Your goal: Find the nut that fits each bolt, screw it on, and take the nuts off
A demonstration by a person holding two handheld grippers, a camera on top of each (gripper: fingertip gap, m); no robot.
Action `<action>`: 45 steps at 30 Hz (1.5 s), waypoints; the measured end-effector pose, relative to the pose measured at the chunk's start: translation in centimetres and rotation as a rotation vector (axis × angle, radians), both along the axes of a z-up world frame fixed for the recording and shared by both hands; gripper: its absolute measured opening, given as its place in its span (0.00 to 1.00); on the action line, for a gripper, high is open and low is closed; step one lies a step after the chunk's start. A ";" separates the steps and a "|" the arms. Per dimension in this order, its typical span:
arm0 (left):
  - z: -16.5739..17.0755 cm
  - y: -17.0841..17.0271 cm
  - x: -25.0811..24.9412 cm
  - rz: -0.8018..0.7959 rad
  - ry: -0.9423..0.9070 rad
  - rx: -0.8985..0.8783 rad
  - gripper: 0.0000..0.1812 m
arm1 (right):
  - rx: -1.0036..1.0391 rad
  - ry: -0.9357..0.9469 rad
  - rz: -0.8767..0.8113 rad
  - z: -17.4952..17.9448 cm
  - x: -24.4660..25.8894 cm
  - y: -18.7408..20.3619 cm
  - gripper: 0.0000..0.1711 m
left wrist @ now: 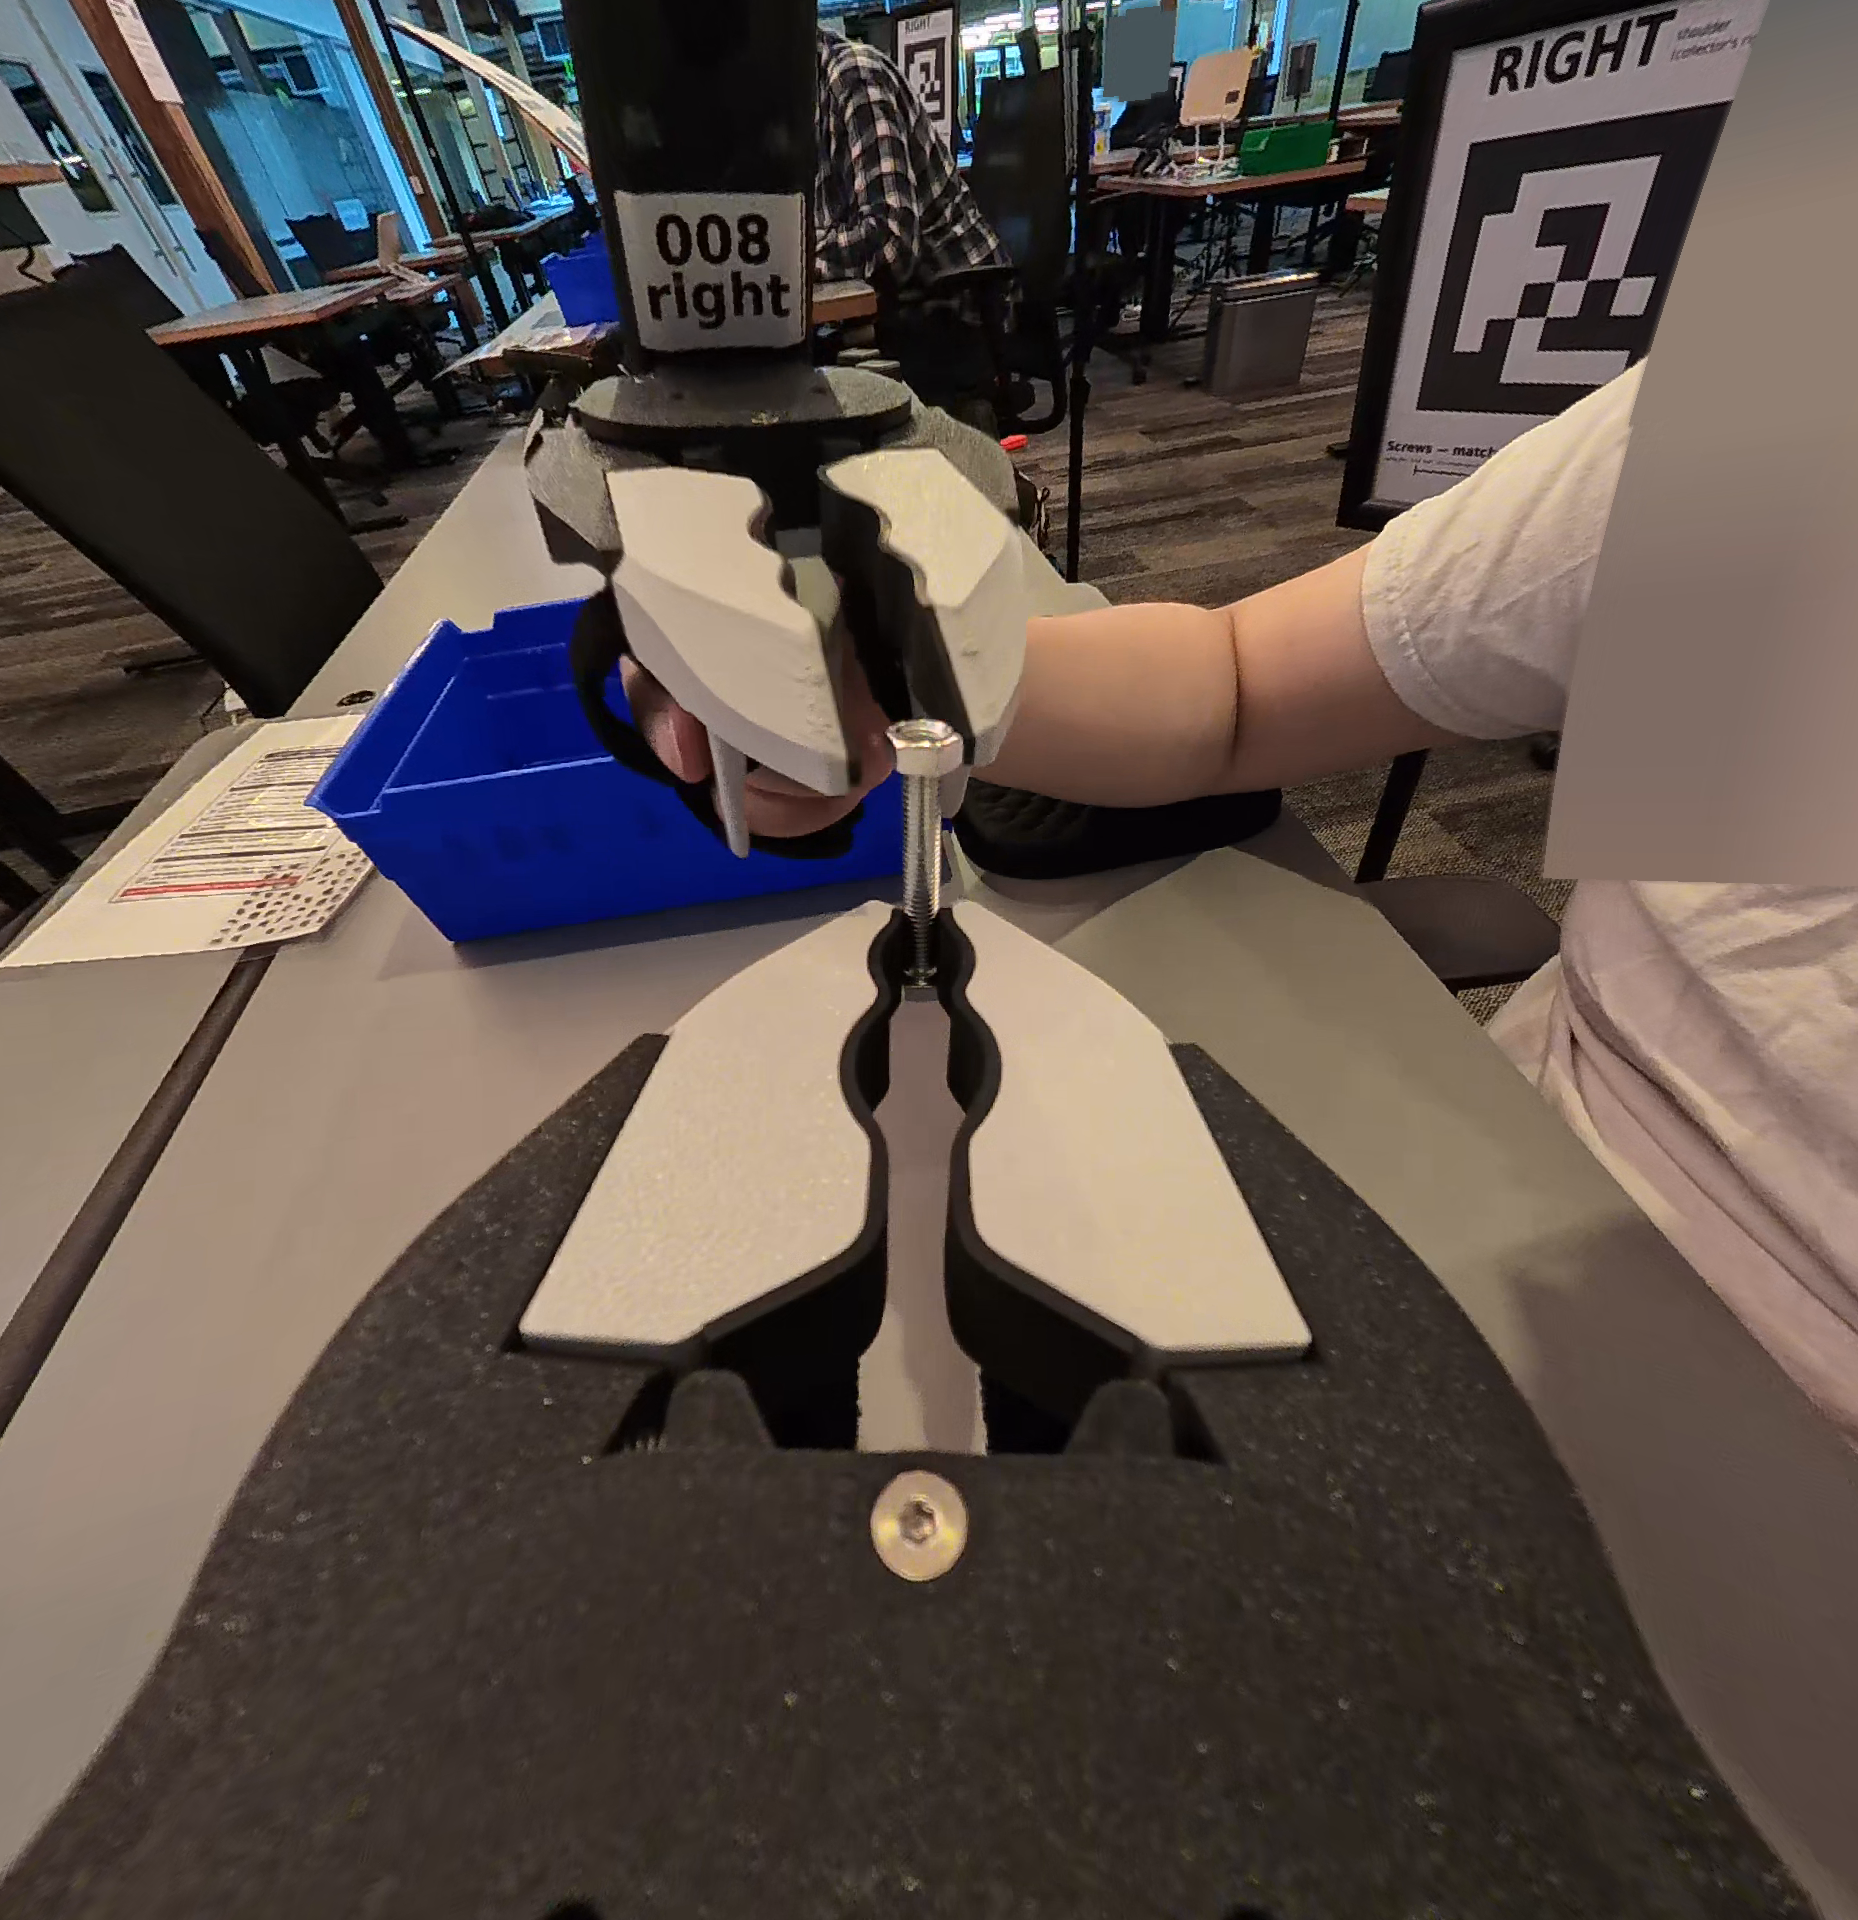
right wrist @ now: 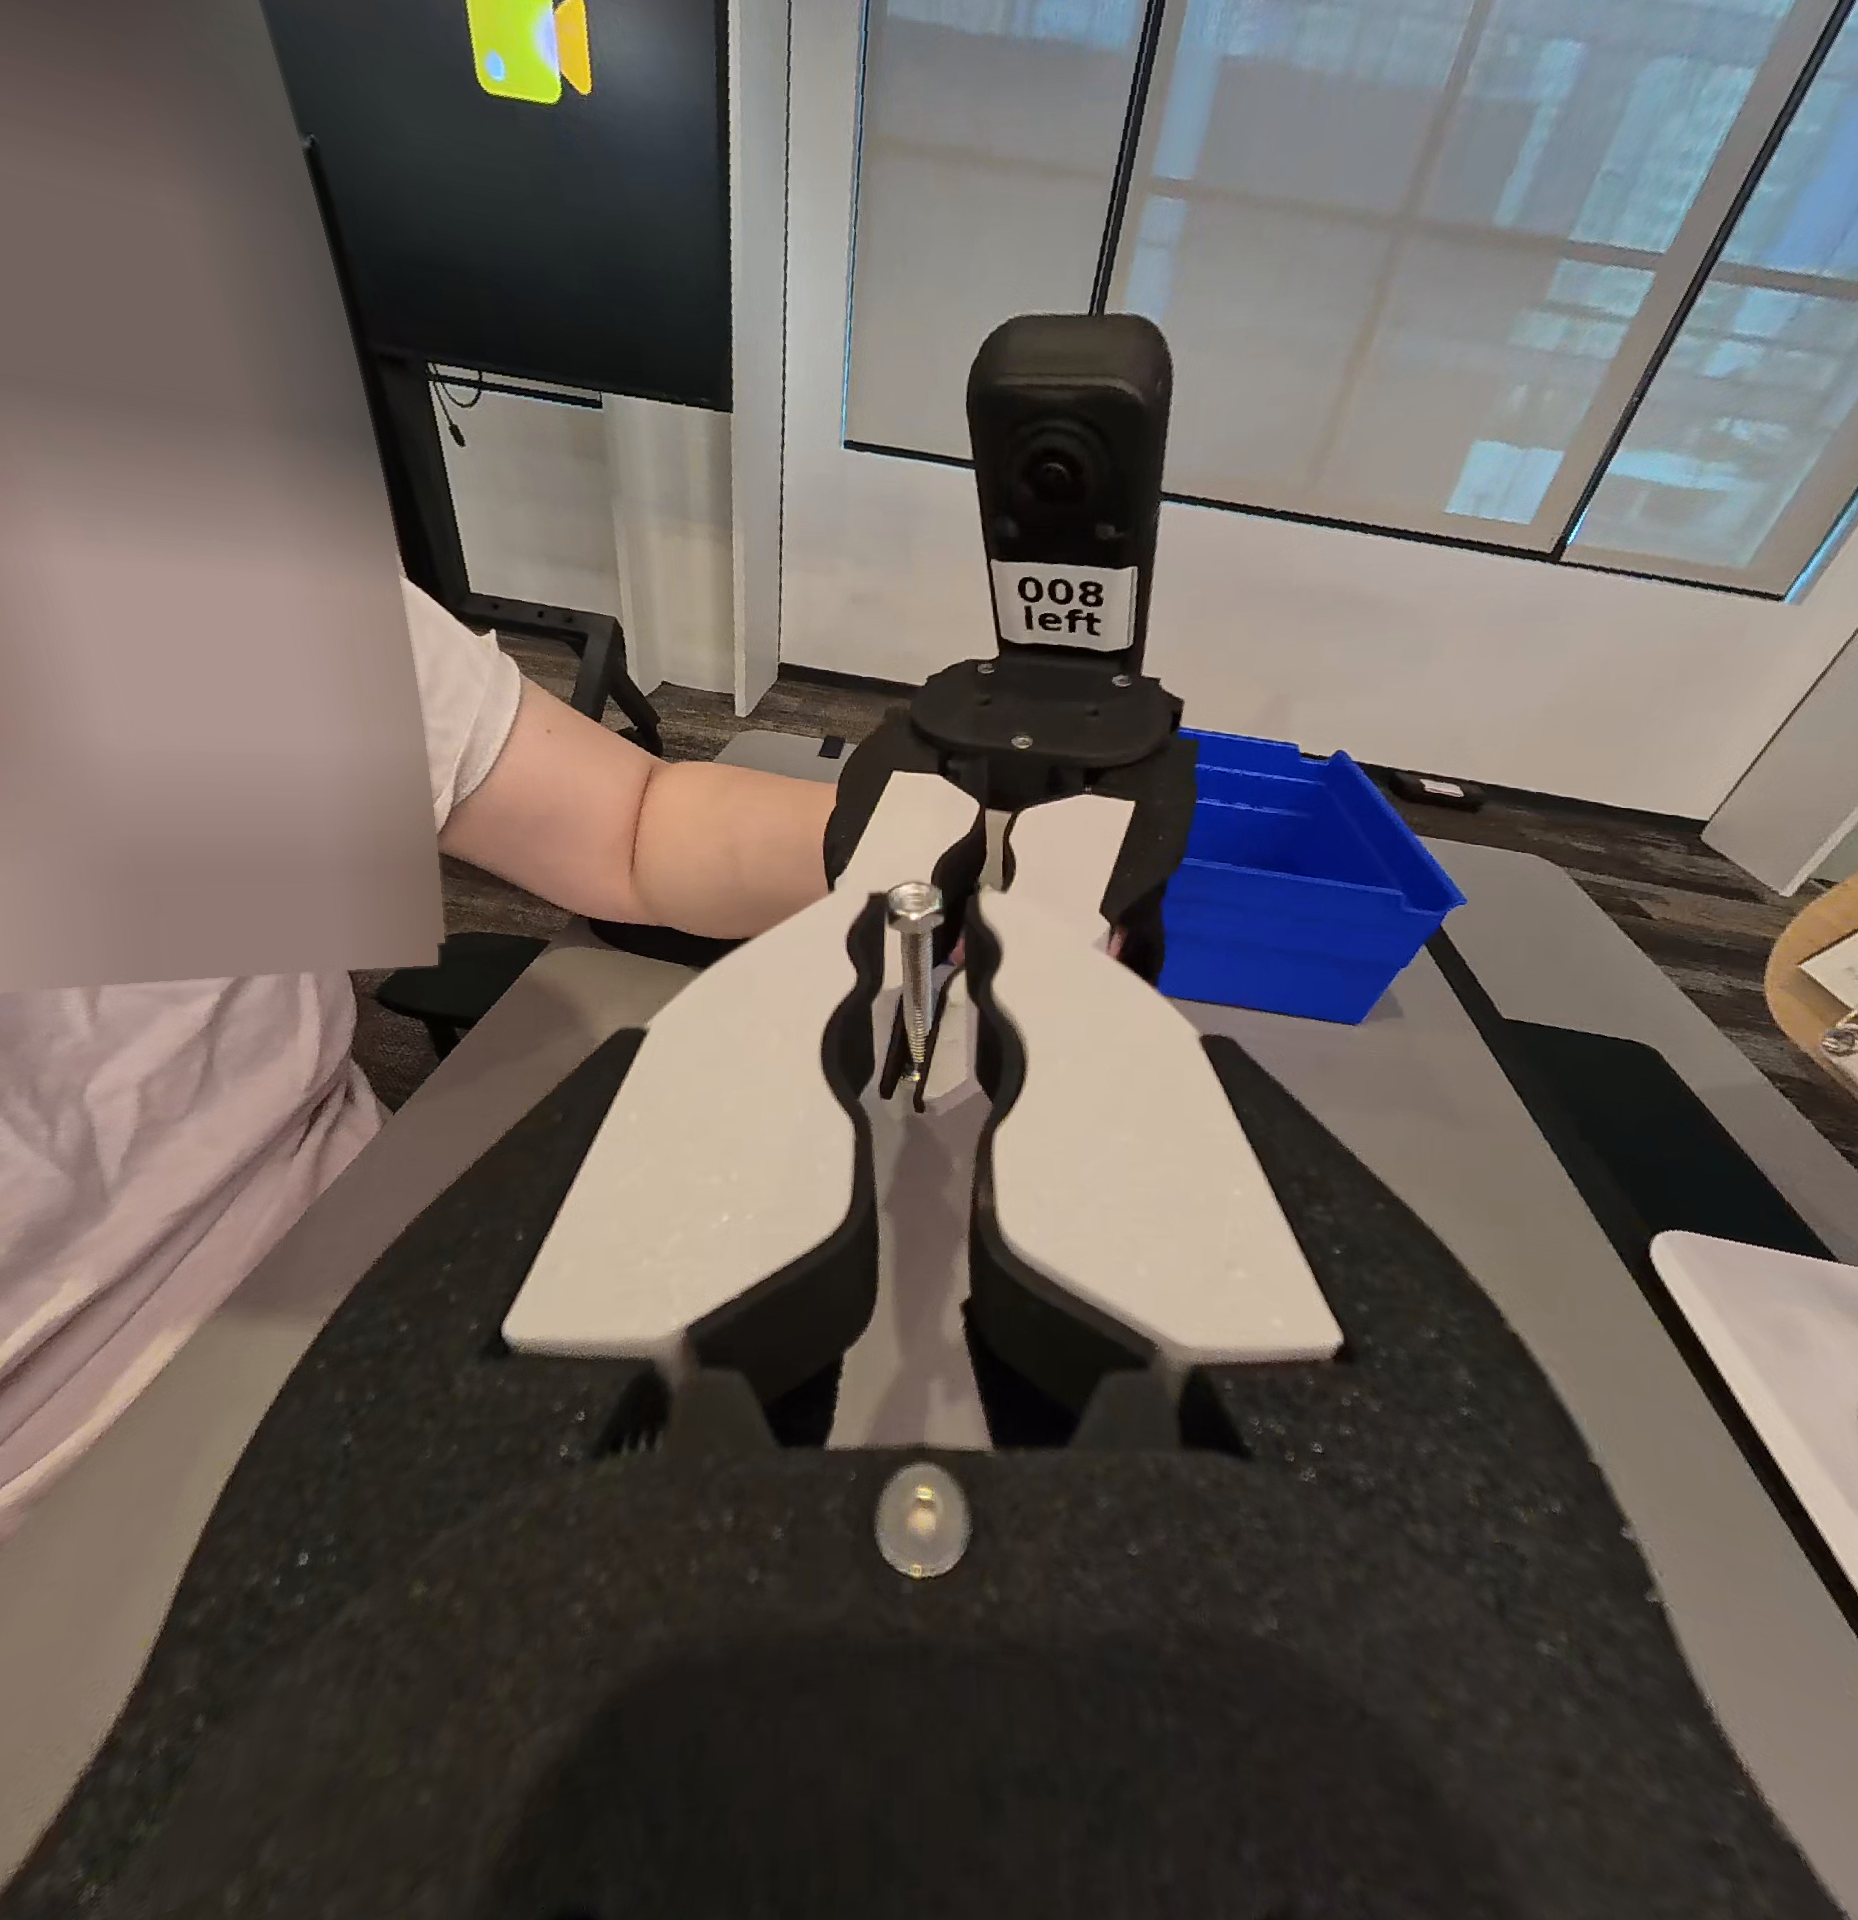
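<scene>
Above the grey desk (left wrist: pixel 281 1091), just on the near side of the blue bin (left wrist: pixel 509 831): an upright bolt (left wrist: pixel 921 831), head on top. Clamped at its lower end by the left claw (left wrist: pixel 920 940), fingers almost together around the thread. Met at the head by the right claw (left wrist: pixel 904 748), reaching in from the far side. Fingers narrow there, but cannot tell if pressing the head or only beside it. Carried by a person's hand (left wrist: pixel 790 800).
</scene>
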State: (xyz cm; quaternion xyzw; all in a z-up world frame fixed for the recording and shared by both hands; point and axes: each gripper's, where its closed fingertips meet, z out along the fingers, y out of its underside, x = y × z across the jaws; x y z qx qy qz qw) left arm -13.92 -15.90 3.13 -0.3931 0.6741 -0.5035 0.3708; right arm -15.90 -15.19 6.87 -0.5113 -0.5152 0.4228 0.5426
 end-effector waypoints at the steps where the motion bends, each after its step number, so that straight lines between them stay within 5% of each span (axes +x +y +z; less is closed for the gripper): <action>1: 0.0 0.0 0.0 0.000 0.001 0.000 0.02 | 0.000 -0.003 0.005 -0.1 0.0 -0.1 0.07; 9: -0.2 1.2 0.2 0.078 0.023 0.006 0.02 | -0.015 -0.012 -0.070 -0.2 0.1 1.0 0.06; 22: -0.1 5.0 0.5 0.349 0.062 0.051 0.02 | -0.038 0.005 -0.428 -0.2 0.7 4.6 0.05; 28: 0.2 4.5 0.4 0.318 0.055 0.028 0.02 | 0.007 -0.004 -0.408 0.4 0.7 4.2 0.13; 45: 0.9 5.1 0.0 0.343 0.036 0.024 0.02 | 0.095 -0.050 -0.402 0.6 0.5 3.5 0.12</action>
